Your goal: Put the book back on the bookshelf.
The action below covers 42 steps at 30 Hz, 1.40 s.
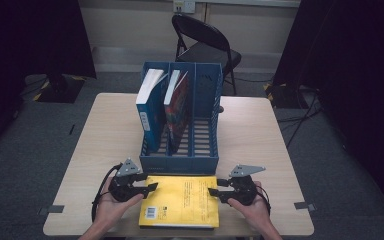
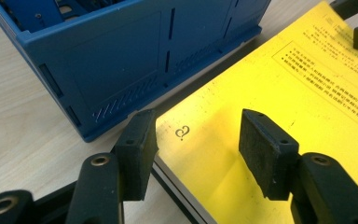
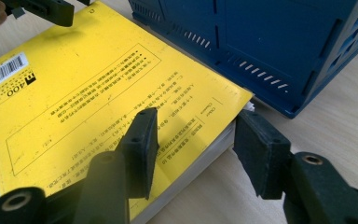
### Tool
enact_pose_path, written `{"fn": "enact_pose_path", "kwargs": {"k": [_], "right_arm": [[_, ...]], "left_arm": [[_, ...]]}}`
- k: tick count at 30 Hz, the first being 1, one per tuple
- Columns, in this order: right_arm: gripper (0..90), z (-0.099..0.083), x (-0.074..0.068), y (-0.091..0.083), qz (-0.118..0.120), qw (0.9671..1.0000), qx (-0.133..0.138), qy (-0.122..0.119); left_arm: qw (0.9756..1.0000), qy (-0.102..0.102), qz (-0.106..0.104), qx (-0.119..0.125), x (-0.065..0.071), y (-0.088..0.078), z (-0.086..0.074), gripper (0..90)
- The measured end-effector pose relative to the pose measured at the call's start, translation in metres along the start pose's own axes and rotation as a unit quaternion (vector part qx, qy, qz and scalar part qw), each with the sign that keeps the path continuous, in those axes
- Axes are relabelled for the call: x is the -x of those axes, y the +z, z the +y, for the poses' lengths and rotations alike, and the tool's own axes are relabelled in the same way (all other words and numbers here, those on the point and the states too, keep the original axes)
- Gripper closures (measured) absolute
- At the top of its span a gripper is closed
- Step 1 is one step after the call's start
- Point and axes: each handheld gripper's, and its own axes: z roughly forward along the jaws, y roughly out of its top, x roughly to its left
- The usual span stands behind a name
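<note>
Blue file rack (image 1: 181, 159), frame centre: two upright books, blue book (image 1: 149, 107) in its left compartment and red book (image 1: 178, 107) in the middle one; right compartment vacant. Yellow book (image 1: 182, 200) flat on the table (image 1: 260, 145), lower centre, against the rack's front. Left gripper (image 1: 152, 187) and right gripper (image 1: 213, 192) each straddle a far corner of it, jaws spread, not pressing.

Glossy yellow paperback (image 1: 182, 200) (blue plastic rack (image 1: 180, 160))

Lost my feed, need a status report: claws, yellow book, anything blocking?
Left claw and right claw open, straddling opposite edges of the yellow book. Book flat on table, not gripped. Blue file rack close behind it.
</note>
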Motion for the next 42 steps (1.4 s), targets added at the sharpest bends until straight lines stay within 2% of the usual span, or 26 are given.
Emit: {"fn": "enact_pose_path", "kwargs": {"k": [2,3,5,7,12,14,15,17,18,20,23,26,29,31,33,34,37,39,41,42], "right_arm": [[45.5,-0.001,-0.001,0.0,0.0,1.0,0.001,0.0],[44.5,-0.001,-0.001,0.0,0.001,1.0,0.001,0.001],[43.3,-0.001,-0.003,0.0,0.001,1.0,-0.001,-0.002],[43.5,0.0,-0.004,-0.001,0.001,1.0,0.001,-0.002],[44.9,-0.001,-0.006,0.0,-0.002,1.0,-0.002,-0.001],[45.1,-0.002,-0.006,0.0,-0.002,1.0,-0.003,-0.002],[45.1,-0.002,-0.007,0.0,-0.002,1.0,-0.003,-0.002],[45.1,-0.002,-0.006,0.0,0.001,1.0,-0.004,0.001],[45.2,-0.002,-0.005,0.0,0.002,1.0,-0.004,0.001],[45.8,-0.003,-0.005,0.001,0.002,1.0,-0.002,0.003],[47.7,-0.002,-0.005,0.004,-0.001,1.0,0.002,0.005],[49.0,0.001,-0.004,0.008,0.001,1.0,0.002,0.003],[49.5,0.004,-0.004,0.011,0.002,1.0,0.002,0.0],[49.2,0.005,-0.004,0.013,0.001,1.0,0.004,0.0],[45.8,0.005,-0.004,0.013,0.0,1.0,0.005,0.0],[40.2,0.005,-0.004,0.013,-0.002,1.0,0.004,0.001],[38.7,0.004,-0.006,0.01,-0.003,1.0,0.0,0.0],[40.6,0.001,-0.008,0.005,-0.002,1.0,0.003,0.0],[47.1,-0.002,-0.01,0.001,0.003,1.0,0.002,-0.001],[48.5,-0.003,-0.011,0.0,0.005,1.0,0.0,0.0]], "left_arm": [[1.0,0.003,0.0,0.0,0.0,0.0,0.0,46.5],[0.9999,0.014,0.001,0.004,0.0,0.0,-0.001,46.4],[0.9996,0.019,-0.005,0.021,-0.001,0.001,-0.005,45.4],[0.9991,0.032,-0.003,0.028,-0.002,0.001,-0.007,45.5],[0.9986,0.039,-0.004,0.036,-0.002,0.008,-0.005,41.5],[0.999,0.034,0.002,0.03,-0.005,0.011,-0.002,40.5],[0.9995,0.025,0.001,0.02,-0.006,0.013,-0.001,39.7],[0.9996,-0.004,-0.022,0.015,-0.012,0.015,-0.001,38.3],[0.9995,-0.009,-0.026,0.015,-0.013,0.015,-0.001,39.4],[0.9997,0.002,-0.022,0.013,-0.012,0.014,-0.001,40.0],[0.9998,0.0,-0.021,0.004,-0.012,0.009,-0.003,40.5],[0.9998,-0.006,-0.018,0.009,-0.01,0.004,-0.008,41.2],[0.9998,0.002,-0.019,0.002,-0.01,0.0,-0.01,41.3],[0.9998,0.001,-0.019,0.002,-0.01,-0.001,-0.011,41.3],[0.9997,-0.001,-0.024,0.001,-0.011,-0.001,-0.01,41.1],[0.9997,0.001,-0.024,-0.001,-0.011,-0.001,-0.01,41.0],[0.9997,0.015,-0.019,-0.003,-0.01,0.001,-0.006,40.2],[0.9997,0.016,-0.016,0.002,-0.01,0.003,-0.003,39.9],[0.9996,0.007,-0.029,0.0,-0.01,0.008,0.0,40.1],[0.9995,0.012,-0.029,-0.001,-0.008,0.011,0.002,41.3]]}}
